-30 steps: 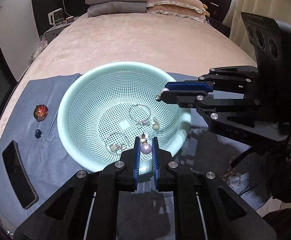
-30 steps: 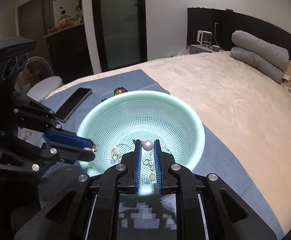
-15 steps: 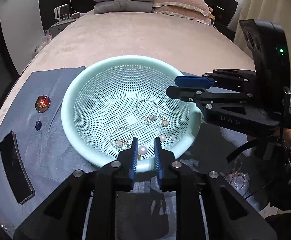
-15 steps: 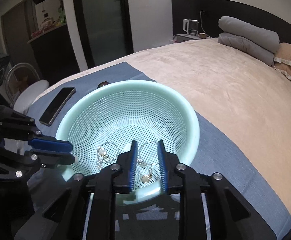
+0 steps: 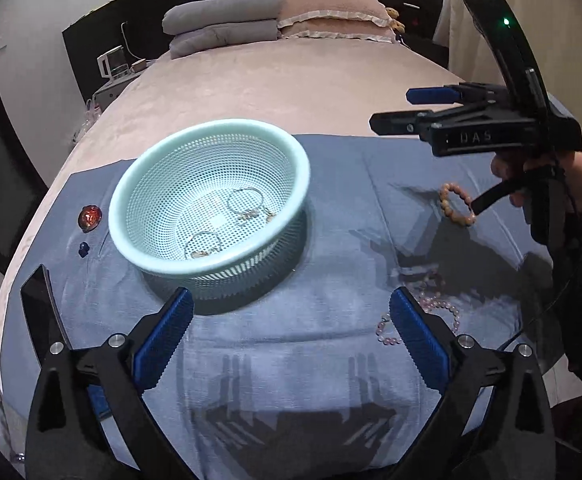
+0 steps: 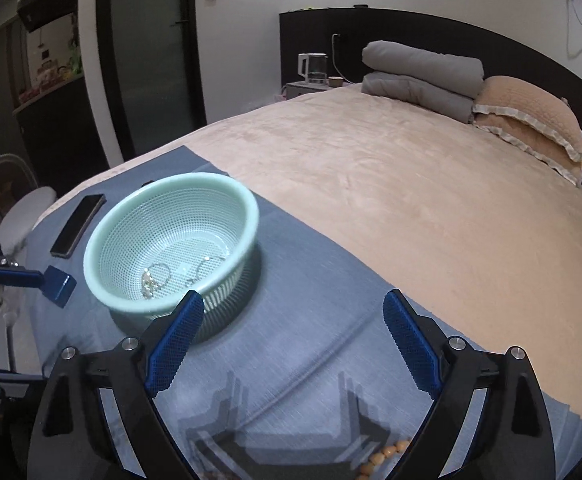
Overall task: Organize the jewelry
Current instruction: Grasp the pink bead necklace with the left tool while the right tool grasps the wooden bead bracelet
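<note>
A mint-green mesh basket (image 5: 131,204) stands on the blue cloth (image 5: 311,360) and holds hoop earrings (image 5: 245,202) and small pearl pieces; it also shows in the right wrist view (image 6: 91,248). My left gripper (image 5: 291,328) is open and empty, pulled back in front of the basket. My right gripper (image 6: 293,332) is open and empty, raised to the basket's right; it shows in the left wrist view (image 5: 395,110). A tan bead bracelet (image 5: 457,210) and a pink bead bracelet (image 5: 439,312) lie on the cloth at the right. A red gem (image 5: 90,216) and a small blue bead (image 5: 84,247) lie left of the basket.
A black phone (image 5: 37,312) lies at the cloth's left edge; it also shows in the right wrist view (image 6: 78,224). The cloth covers the foot of a beige bed (image 6: 411,184) with folded grey blankets (image 6: 419,76) and a pillow (image 6: 531,116) at its head.
Both grippers released their pearl pieces into the basket, opened wide and pulled back from it. The right gripper has risen and moved to the right.
</note>
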Available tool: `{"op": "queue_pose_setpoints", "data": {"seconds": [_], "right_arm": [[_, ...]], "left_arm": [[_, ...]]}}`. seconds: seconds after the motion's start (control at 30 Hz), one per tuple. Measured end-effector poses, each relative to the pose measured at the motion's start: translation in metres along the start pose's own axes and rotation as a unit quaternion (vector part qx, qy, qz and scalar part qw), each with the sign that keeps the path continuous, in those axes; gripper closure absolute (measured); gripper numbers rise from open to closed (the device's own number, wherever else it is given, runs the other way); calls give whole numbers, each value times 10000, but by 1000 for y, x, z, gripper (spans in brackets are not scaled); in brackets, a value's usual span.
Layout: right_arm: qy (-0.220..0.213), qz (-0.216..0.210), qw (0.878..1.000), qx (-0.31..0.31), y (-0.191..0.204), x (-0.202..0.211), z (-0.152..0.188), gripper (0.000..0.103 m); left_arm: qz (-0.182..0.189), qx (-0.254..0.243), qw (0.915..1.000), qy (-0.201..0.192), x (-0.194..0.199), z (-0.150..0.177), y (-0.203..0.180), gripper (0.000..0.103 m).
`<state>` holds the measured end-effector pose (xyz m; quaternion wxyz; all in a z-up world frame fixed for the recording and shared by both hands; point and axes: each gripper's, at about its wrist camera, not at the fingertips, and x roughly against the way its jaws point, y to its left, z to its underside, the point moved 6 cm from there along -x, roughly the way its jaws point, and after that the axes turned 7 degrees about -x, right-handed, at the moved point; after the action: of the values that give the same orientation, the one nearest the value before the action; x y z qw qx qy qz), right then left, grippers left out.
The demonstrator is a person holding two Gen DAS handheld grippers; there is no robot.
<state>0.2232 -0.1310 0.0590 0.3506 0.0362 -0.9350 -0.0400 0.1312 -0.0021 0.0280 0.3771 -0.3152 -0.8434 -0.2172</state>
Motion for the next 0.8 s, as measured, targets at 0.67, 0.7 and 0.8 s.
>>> {"op": "queue_pose_setpoints", "data": {"seconds": [0.67,0.7,0.8], "right_arm": [[501,579,9957,-518,-97,17,86,16],[550,564,9953,-571,-99,14,90,16],[709,570,9938,-641,-101,4,104,16]], "left_arm": [[522,-473,9957,605,-70,10,-88,6],[529,-451,9955,639,-74,11,-88,6],[575,-401,9951,699,-82,12,-91,6]]}}
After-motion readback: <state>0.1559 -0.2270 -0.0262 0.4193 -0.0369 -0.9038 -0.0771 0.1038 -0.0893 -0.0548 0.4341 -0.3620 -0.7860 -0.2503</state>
